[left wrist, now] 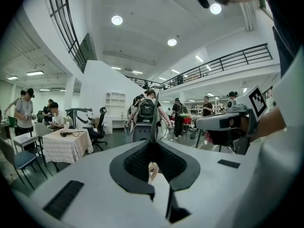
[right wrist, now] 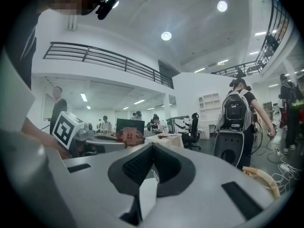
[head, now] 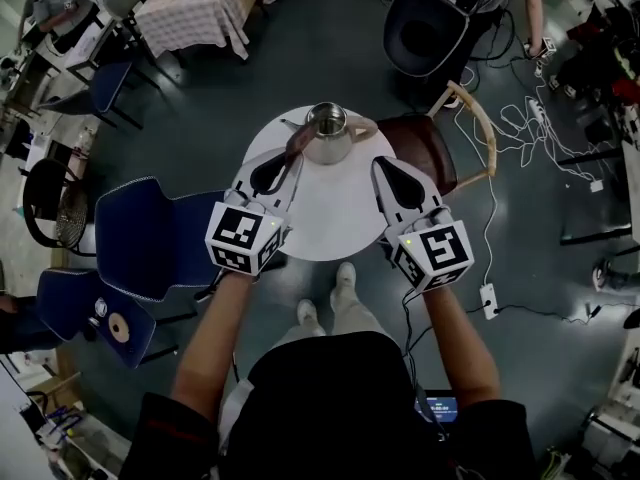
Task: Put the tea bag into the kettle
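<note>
Brown tea bag (right wrist: 129,135), clearest right gripper view

Open-plan lab hall: mezzanine railing (right wrist: 104,56) overhead. Around the round white table (head: 335,223): office chairs (head: 150,238) left, floor cables (head: 520,128) right, cloth-covered desk (head: 200,8) beyond.

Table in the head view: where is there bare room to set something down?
Bare: the middle and near rim of the white table, bordered by the left hand-held gripper, the right hand-held gripper and, beyond, the kettle. Crowded: the far rim, where the kettle stands with the tea bag held close beside it.
</note>
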Motion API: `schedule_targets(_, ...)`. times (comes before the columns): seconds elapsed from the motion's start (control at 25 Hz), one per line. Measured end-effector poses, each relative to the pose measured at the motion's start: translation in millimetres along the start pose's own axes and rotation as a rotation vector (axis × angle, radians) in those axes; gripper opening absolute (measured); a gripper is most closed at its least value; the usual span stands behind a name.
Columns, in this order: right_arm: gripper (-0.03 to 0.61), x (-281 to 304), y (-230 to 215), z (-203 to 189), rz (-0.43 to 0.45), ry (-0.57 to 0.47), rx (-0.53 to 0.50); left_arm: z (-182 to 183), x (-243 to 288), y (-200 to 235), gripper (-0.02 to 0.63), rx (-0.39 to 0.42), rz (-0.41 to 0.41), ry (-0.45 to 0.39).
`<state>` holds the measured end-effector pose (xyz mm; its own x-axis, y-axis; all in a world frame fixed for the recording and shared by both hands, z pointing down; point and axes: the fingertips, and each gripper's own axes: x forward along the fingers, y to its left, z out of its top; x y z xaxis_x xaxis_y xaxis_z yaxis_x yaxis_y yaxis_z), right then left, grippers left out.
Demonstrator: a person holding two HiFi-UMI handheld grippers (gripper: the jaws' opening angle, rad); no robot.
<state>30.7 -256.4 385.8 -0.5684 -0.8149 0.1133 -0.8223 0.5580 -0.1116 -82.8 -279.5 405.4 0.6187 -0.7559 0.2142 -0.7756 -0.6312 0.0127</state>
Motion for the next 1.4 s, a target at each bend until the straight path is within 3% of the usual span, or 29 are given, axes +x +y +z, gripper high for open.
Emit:
schedule_targets(0.48, 0.017, 46, -62, -27, 0.034, 0.04, 0.073, -34, 84, 31, 0.035, 0.037, 0.035, 0.122)
schedule_targets(0.76, 0.017, 69, -72, -39, 0.076, 0.063, 0.087, -61, 125, 55, 0.035, 0.104, 0.038, 0.246)
schedule_targets(1.4, 0.017, 82, -93, -66, 0.096, 0.097, 0.111, -124, 167, 76, 0.035, 0.142, 0.0, 0.502)
